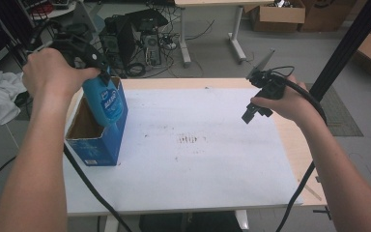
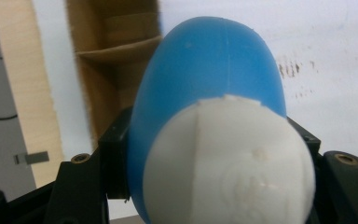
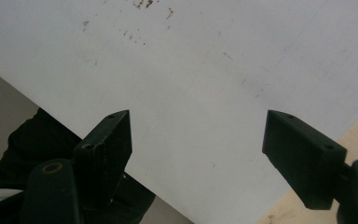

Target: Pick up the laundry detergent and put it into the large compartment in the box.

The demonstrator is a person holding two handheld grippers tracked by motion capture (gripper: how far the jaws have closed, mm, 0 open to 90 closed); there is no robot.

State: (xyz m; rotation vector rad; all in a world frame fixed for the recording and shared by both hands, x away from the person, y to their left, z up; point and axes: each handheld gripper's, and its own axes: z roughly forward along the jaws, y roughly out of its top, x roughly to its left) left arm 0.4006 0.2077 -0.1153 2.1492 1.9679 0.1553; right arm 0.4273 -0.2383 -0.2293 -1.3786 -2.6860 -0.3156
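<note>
A blue bottle (image 1: 105, 102) with a white cap hangs bottom-down over the open blue cardboard box (image 1: 92, 145) at the table's left edge. My left gripper (image 1: 101, 77) is shut on the bottle near its cap. In the left gripper view the bottle (image 2: 209, 79) bulges between the two black jaws, its white cap (image 2: 228, 163) nearest the camera, and the box's brown inside (image 2: 116, 56) lies beyond. My right gripper (image 1: 252, 115) hovers over the right part of the white table, pointing down. Its jaws stand wide apart, open (image 3: 198, 140), with nothing between them.
The white tabletop (image 1: 193, 154) carries small brown stains (image 1: 189, 139) in the middle. A wooden border (image 1: 299, 159) runs along its right side. Cables trail from both grippers. Beyond the table are computer gear (image 1: 140, 38), cardboard boxes (image 1: 278, 14) and a black post (image 1: 348, 48).
</note>
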